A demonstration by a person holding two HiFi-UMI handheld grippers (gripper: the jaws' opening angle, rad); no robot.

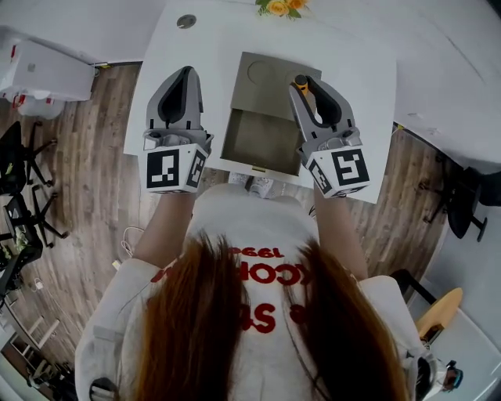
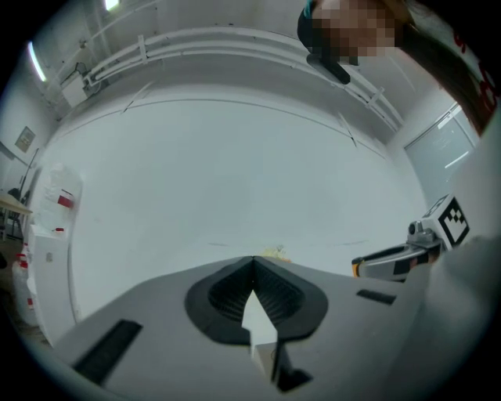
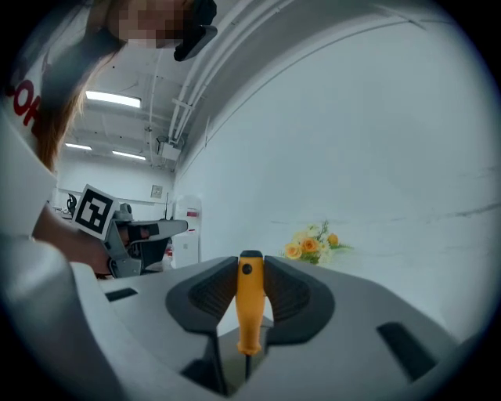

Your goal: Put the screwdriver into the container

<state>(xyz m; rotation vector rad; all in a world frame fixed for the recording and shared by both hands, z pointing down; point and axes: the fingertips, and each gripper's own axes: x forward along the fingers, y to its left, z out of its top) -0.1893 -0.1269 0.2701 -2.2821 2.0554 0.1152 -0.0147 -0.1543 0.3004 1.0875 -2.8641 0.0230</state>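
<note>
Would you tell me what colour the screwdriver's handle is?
The screwdriver handle is orange with a black end, clearest in the right gripper view.

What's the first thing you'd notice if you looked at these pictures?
The bright orange screwdriver, pinched in the right gripper, by the open grey container on the white table. Next, the yellow flowers at the table's far edge, and the left gripper, shut and empty, left of the container.

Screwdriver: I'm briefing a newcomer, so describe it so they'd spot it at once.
On the white table lies an open grey container; the right claw hovers at its right edge. Clamped in that claw, the screwdriver is the only orange-handled thing there.
</note>
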